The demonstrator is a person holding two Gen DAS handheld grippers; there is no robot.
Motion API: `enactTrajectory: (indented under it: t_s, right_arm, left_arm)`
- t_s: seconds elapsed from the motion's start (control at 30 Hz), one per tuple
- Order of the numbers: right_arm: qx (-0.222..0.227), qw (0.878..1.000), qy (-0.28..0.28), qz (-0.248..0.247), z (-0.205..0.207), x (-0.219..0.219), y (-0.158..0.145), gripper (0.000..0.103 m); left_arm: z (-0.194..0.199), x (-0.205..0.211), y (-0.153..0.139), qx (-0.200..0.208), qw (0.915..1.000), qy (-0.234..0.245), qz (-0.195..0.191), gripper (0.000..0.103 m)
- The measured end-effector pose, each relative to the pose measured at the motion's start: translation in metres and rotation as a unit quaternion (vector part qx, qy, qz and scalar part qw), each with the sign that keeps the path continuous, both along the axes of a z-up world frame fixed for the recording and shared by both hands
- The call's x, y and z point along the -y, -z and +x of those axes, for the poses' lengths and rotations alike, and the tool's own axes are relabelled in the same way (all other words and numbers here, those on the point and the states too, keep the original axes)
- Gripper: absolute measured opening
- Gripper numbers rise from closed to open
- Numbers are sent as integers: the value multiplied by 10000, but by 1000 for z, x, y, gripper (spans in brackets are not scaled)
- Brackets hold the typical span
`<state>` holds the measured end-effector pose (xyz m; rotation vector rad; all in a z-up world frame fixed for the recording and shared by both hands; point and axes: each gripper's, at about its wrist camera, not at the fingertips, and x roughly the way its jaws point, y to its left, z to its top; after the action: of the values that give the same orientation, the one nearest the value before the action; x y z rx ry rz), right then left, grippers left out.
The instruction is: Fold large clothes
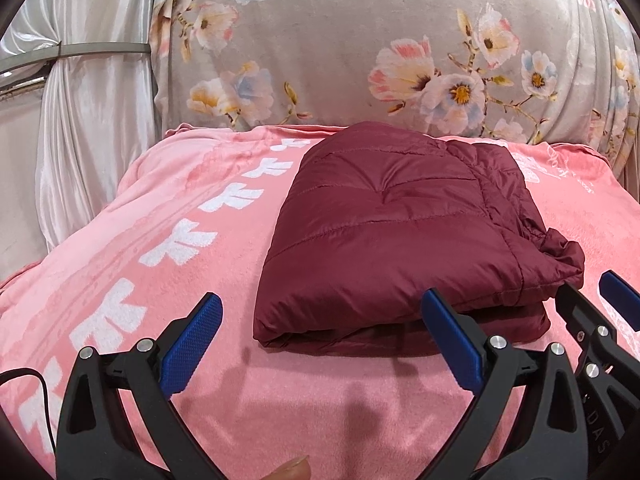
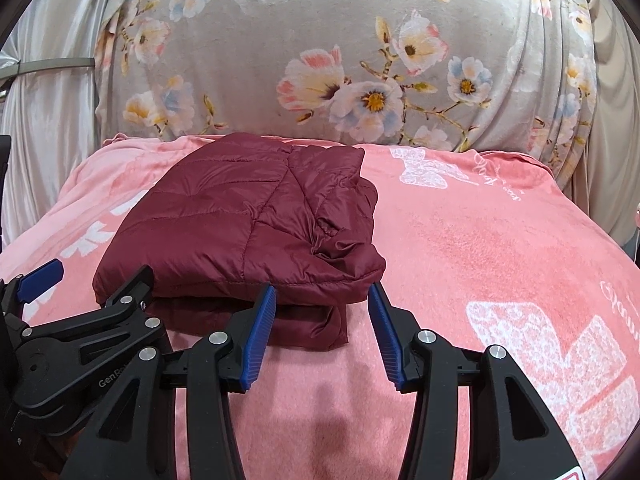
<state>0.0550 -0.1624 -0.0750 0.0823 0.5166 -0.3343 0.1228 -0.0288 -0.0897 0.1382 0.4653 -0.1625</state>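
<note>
A dark red quilted jacket (image 1: pixel 400 220) lies folded into a compact stack on the pink blanket (image 1: pixel 160 240). My left gripper (image 1: pixel 320 298) stands wide open just in front of the jacket's near edge, one blue pad left of the stack and the other against its front fold. In the right wrist view the jacket (image 2: pixel 240 232) lies left of centre. My right gripper (image 2: pixel 323 289) is open at the stack's near right corner, and its pads do not press the cloth. The left gripper (image 2: pixel 94 276) shows at the left edge of that view, and the right gripper (image 1: pixel 592 288) at the right edge of the left wrist view.
Grey floral bedding (image 1: pixel 320 60) rises like a wall behind the blanket. A silvery satin curtain (image 1: pixel 80 80) hangs at the left. The blanket (image 2: pixel 500 240) stretches bare to the right of the jacket. A black cable (image 1: pixel 24 376) runs at the lower left, and a fingertip (image 1: pixel 292 470) shows at the bottom edge.
</note>
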Motion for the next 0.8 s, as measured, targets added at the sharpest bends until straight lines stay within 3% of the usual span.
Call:
enactTrajectory:
  t_s: [0.37,0.8]
  right_arm:
    - [19,10000,8,62,-10,-4,0,48]
    - [-120,9998,18,150,-15,-1,2,48]
  left_arm:
    - [-8,-7,5,-379,9988,-47,-298,97]
    - [-15,-6,6,-407,9990,-94,-139,97]
